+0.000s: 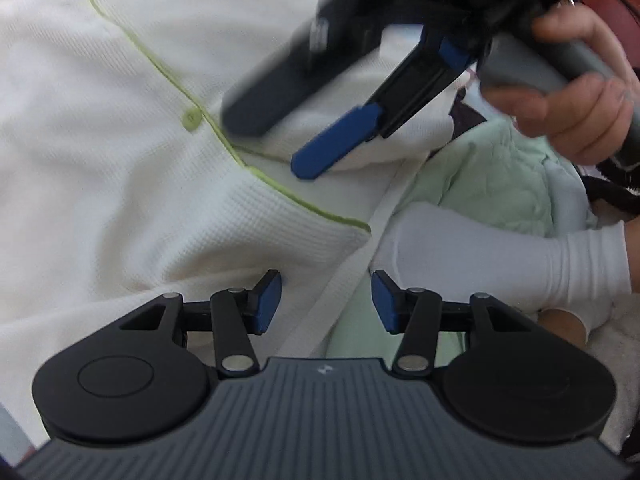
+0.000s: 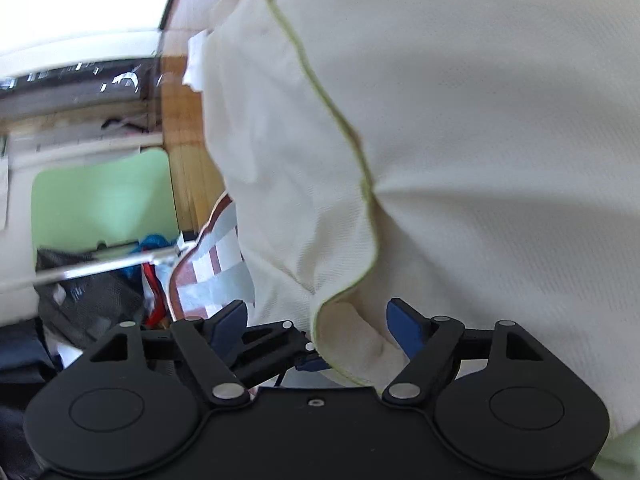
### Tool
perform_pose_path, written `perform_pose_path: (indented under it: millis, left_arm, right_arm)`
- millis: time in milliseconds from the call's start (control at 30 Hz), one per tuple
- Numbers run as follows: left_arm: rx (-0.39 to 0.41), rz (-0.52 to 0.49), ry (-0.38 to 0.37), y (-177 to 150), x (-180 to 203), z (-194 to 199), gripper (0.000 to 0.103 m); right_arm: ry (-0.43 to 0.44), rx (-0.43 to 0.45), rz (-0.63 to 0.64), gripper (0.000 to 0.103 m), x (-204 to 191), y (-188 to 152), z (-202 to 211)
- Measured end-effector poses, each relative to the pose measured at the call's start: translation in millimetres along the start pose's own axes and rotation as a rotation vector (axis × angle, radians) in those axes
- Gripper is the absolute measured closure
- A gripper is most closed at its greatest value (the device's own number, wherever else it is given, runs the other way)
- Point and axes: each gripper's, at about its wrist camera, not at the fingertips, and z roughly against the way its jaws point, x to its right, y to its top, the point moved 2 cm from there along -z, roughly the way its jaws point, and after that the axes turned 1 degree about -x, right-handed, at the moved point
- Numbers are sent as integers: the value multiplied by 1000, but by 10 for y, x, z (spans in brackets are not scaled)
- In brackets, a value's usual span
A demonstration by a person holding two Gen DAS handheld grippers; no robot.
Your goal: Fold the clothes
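A cream waffle-knit garment (image 1: 120, 128) with lime-green trim and a green button (image 1: 192, 117) lies spread over a pale green quilted cover (image 1: 488, 168). My left gripper (image 1: 326, 300) hovers over the garment's lower edge, jaws apart, and the pads press on nothing. The right gripper (image 1: 276, 148) reaches in from the top right, open wide, its blue pad (image 1: 336, 144) resting by a fold of the garment. In the right wrist view the right gripper (image 2: 316, 324) is open, and the green-trimmed edge of the garment (image 2: 460, 140) hangs loose between the fingers.
A hand (image 1: 580, 120) holds the right gripper's grey handle. A foot in a white sock (image 1: 500, 256) rests on the cover just right of my left gripper. To the left in the right wrist view are a wooden panel (image 2: 188, 152), a striped bag (image 2: 216, 272) and dark clutter (image 2: 88, 292).
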Motion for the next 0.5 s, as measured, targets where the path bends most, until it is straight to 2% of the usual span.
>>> perform_pose_path:
  millis: [67, 100, 133, 167, 200, 233, 267, 333, 367, 400, 433, 500]
  left_arm:
    - [48, 37, 27, -19, -54, 158, 54]
    - [60, 53, 46, -20, -90, 233, 53]
    - [51, 71, 80, -34, -126, 307, 50]
    - [26, 78, 150, -65, -160, 379, 47]
    - [-2, 79, 233, -101, -193, 450, 47]
    - [-31, 79, 316, -136, -225, 523, 47]
    - [-39, 100, 355, -167, -262, 588, 47]
    - [-38, 161, 389, -224, -339, 710, 46]
    - [-33, 186, 403, -239, -370, 727, 39]
    - [-27, 208, 416, -247, -397, 724, 34]
    - [-18, 214, 446, -232, -407, 696, 34]
    - [-1, 216, 504, -183, -427, 610, 27]
  right_arm:
    - [-60, -1, 84, 22, -58, -13, -110]
    - [-65, -9, 123, 25, -83, -34, -158]
    - [-73, -25, 175, 37, -114, -37, -218]
    - [-82, -42, 229, 97, -147, -38, -280]
    - [-91, -59, 284, 97, -180, -38, -341]
    - [-149, 5, 368, 98, -242, -31, -268]
    - [-179, 82, 456, 98, -342, -2, -173]
    - [-152, 216, 557, 98, -514, 115, 47]
    - [-151, 253, 560, 98, -565, 207, 126]
    - [-154, 286, 559, 98, -611, 301, 200]
    - [-156, 319, 558, 98, -658, 396, 275]
    - [-180, 335, 550, 98, -694, 529, 346]
